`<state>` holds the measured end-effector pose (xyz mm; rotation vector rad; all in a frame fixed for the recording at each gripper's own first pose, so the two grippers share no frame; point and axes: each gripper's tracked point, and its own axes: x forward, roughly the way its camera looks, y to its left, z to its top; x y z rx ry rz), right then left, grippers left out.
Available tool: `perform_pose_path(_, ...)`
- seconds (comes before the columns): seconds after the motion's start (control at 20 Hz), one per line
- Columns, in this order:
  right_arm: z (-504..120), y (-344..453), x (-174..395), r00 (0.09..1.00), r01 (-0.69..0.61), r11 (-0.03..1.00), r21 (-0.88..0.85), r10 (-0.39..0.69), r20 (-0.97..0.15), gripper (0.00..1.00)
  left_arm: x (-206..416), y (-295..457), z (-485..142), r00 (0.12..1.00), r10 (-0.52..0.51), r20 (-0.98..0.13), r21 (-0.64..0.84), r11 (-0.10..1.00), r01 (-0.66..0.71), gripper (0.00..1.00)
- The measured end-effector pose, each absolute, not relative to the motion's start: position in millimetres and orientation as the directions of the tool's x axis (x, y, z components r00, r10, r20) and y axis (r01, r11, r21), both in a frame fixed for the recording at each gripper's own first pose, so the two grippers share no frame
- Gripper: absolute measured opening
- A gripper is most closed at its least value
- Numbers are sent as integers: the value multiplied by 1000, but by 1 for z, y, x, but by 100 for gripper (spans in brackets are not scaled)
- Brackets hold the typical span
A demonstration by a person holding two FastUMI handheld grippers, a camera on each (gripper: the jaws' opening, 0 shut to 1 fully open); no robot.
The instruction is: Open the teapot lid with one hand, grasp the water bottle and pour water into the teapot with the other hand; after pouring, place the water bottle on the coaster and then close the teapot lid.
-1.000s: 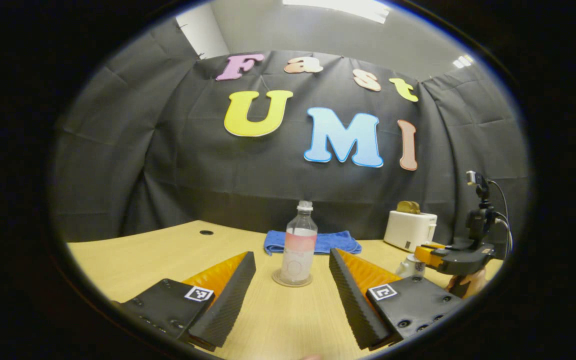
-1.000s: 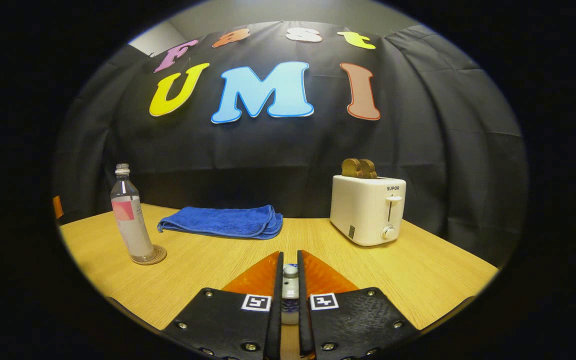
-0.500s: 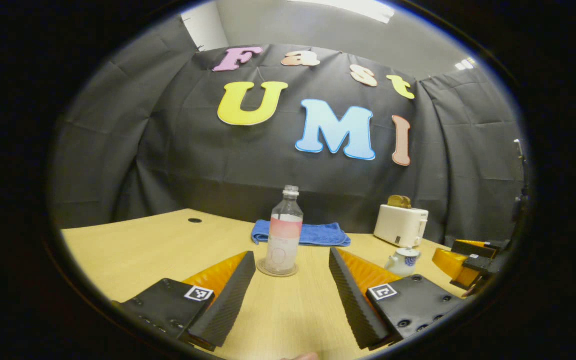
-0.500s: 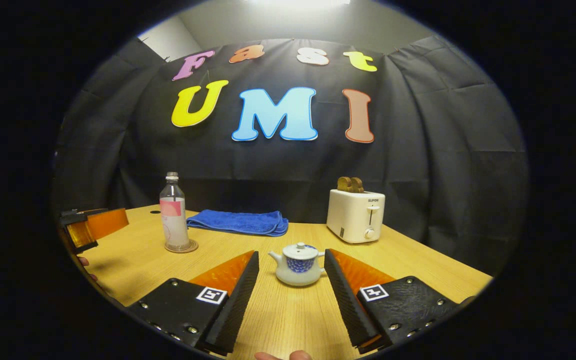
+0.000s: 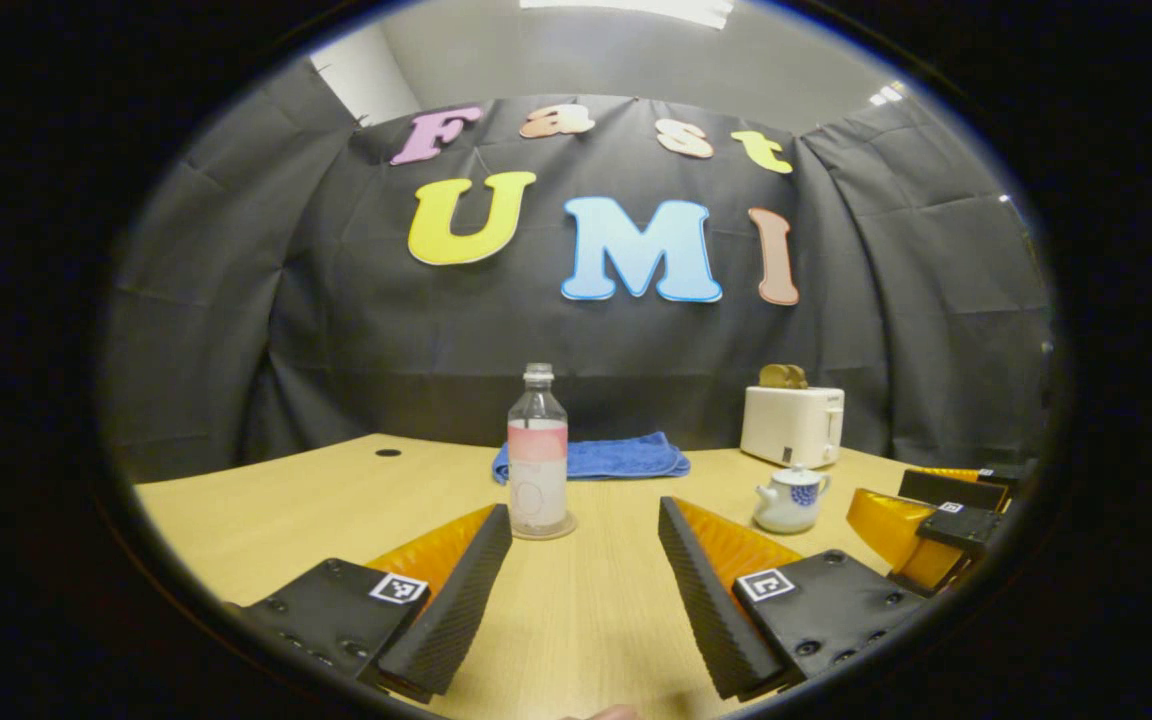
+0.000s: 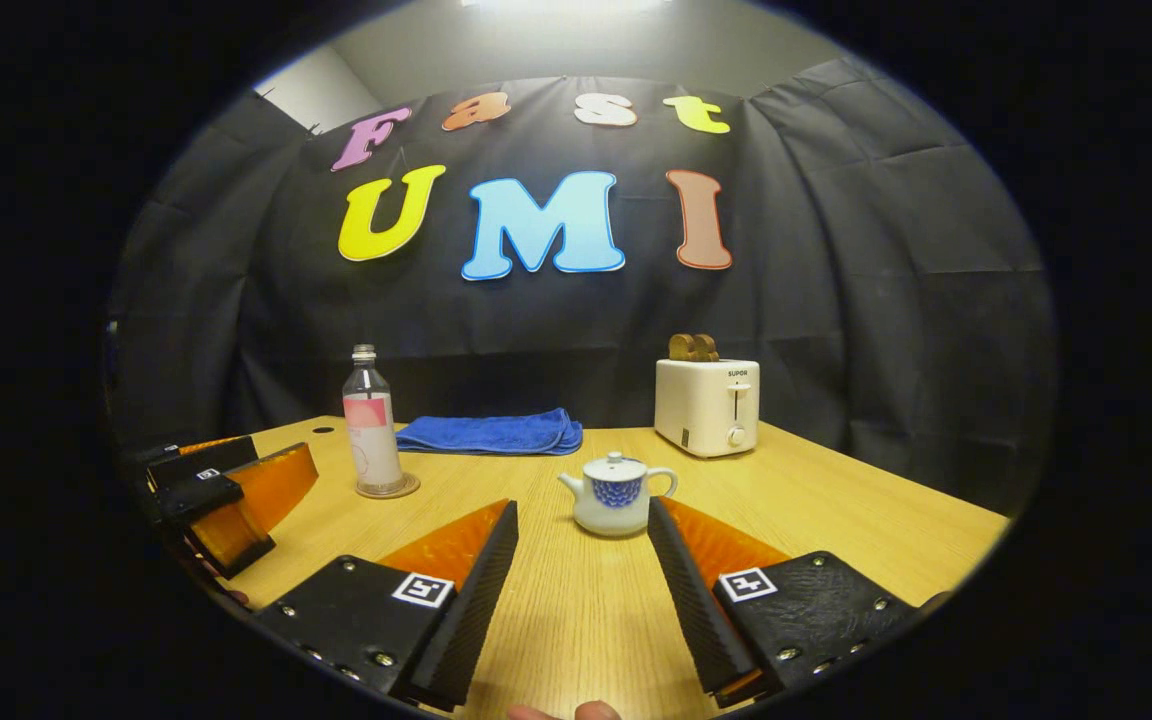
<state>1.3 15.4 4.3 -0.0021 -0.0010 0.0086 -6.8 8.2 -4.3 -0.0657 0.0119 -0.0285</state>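
right gripper view: right gripper point(image 6: 576, 560) and left gripper point(image 5: 584, 560) spread wide over table point(image 6: 836, 510); lidded teapot point(image 6: 616, 495) ahead, water bottle point(image 6: 373, 425) upright on coaster point(image 6: 388, 489) far left.

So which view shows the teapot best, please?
The right gripper view: the teapot sits near the centre, lid on, spout and handle clear. The left gripper view shows it smaller, off to the side.

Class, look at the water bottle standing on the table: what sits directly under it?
The water bottle stands upright on a round coaster. The coaster's rim shows around the bottle's base on the wooden table; its middle is covered by the bottle.
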Motion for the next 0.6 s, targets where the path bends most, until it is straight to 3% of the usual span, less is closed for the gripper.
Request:
perform_pose_path(0.2, 2, 25, -3, 1000, -4, 1000, -3, 4, 2, 81, -16, -2, 6, 1000, 12, 4, 7, 1000, -12, 100)
perform_pose_path(0.6, 2, 31, -4, 999, -48, 999, -4, 48, 2, 81, -18, -2, 1, 1000, 6, -2, -4, 1000, -6, 100)
